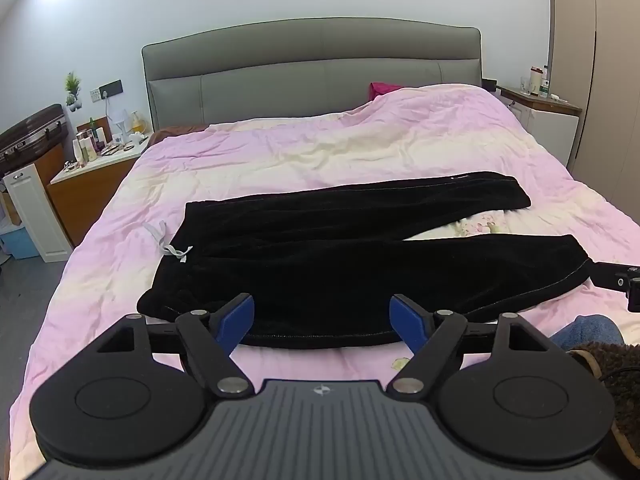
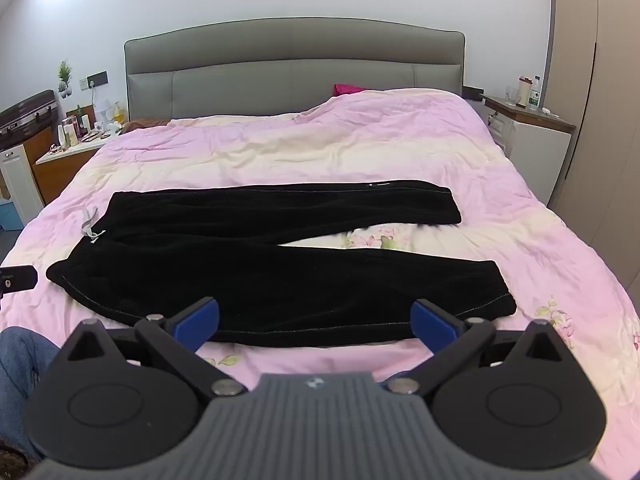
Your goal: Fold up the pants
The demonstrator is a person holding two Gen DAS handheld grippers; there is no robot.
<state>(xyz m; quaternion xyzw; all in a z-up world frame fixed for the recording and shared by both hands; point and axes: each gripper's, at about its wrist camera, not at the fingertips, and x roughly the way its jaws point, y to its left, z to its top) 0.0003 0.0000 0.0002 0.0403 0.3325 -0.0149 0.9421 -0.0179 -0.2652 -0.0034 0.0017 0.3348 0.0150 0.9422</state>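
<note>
Black velvet pants (image 1: 340,256) lie flat across the pink bed, waistband to the left with a white drawstring (image 1: 170,244), two legs spread apart to the right. They also show in the right wrist view (image 2: 280,272). My left gripper (image 1: 322,320) is open and empty, just above the near edge of the pants close to the waist. My right gripper (image 2: 316,322) is open and empty, above the near edge of the front leg. The right gripper's tip shows at the far right of the left wrist view (image 1: 624,280).
The bed has a pink and cream quilt (image 1: 360,148) and a grey headboard (image 1: 312,68). A cluttered nightstand (image 1: 96,168) stands left, another nightstand (image 1: 548,116) right by a wardrobe (image 2: 600,92). The person's jeans-clad knee (image 2: 20,364) is at the bed's front edge.
</note>
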